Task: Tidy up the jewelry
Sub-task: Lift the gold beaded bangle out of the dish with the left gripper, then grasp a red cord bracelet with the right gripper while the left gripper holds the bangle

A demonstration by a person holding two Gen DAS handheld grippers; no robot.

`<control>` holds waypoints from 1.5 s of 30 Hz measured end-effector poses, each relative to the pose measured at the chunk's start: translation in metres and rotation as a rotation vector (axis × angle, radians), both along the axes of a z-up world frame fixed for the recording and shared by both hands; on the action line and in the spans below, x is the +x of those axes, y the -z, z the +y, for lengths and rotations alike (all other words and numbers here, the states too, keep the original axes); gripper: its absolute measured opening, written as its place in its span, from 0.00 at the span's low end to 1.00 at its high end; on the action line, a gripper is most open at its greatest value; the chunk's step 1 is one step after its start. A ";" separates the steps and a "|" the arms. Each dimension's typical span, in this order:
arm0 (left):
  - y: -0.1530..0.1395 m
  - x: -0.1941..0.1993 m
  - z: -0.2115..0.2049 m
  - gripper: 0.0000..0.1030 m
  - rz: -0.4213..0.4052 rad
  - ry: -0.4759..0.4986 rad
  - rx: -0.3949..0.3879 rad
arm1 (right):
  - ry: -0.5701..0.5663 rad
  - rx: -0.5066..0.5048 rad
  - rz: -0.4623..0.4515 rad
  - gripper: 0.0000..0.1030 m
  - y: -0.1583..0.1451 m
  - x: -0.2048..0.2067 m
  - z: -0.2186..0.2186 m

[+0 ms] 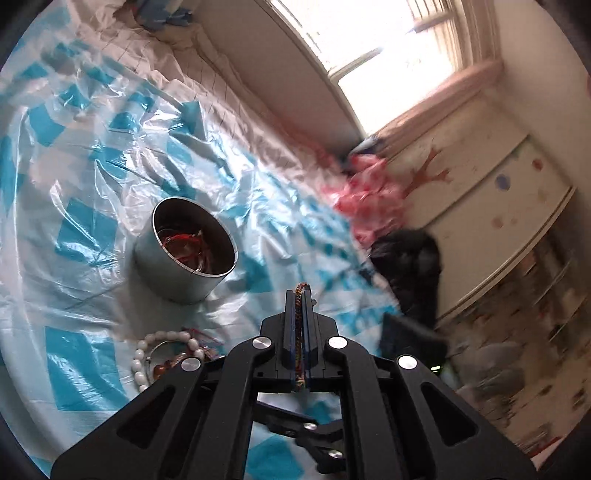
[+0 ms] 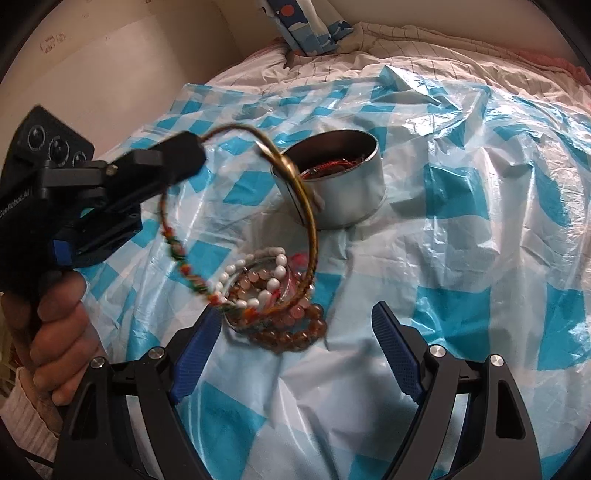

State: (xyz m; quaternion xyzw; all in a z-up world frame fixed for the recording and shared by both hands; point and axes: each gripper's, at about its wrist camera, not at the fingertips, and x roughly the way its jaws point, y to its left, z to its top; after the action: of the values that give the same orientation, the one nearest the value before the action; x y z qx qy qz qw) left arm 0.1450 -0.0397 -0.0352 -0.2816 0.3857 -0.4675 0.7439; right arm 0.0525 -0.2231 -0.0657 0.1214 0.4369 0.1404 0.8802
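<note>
My left gripper (image 1: 300, 295) is shut on a braided multicolour bracelet (image 1: 303, 286); in the right wrist view that gripper (image 2: 195, 151) holds the bracelet (image 2: 173, 247) hanging as a big loop above the jewelry pile. A round metal tin (image 1: 184, 254), also in the right wrist view (image 2: 343, 192), holds red jewelry. A pile with a white bead bracelet (image 2: 266, 273) and an amber bead bracelet (image 2: 295, 332) lies in front of the tin; the white beads also show in the left wrist view (image 1: 162, 338). My right gripper (image 2: 295, 321) is open and empty, just before the pile.
A blue-and-white checked plastic sheet (image 2: 461, 221) covers the bed. Pink cloth (image 1: 365, 199) and a black item (image 1: 410, 266) lie at the bed's far edge by a white cabinet (image 1: 498, 206). A blue patterned pillow (image 2: 306, 26) lies at the back.
</note>
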 end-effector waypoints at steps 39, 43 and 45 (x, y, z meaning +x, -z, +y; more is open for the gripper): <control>0.011 0.004 0.014 0.03 0.040 -0.131 0.092 | -0.041 -0.009 0.003 0.07 -0.002 -0.008 0.003; 0.011 0.005 0.012 0.03 0.038 -0.127 0.099 | 0.001 0.028 -0.042 0.06 -0.012 -0.012 -0.009; 0.011 0.005 0.011 0.03 0.035 -0.124 0.101 | 0.022 0.065 -0.086 0.06 -0.020 -0.016 -0.018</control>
State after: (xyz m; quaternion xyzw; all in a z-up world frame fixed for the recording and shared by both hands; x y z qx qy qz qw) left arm 0.1495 -0.0283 -0.0461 -0.2753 0.4035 -0.3953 0.7779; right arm 0.0364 -0.2409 -0.0456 0.1485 0.3926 0.1501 0.8951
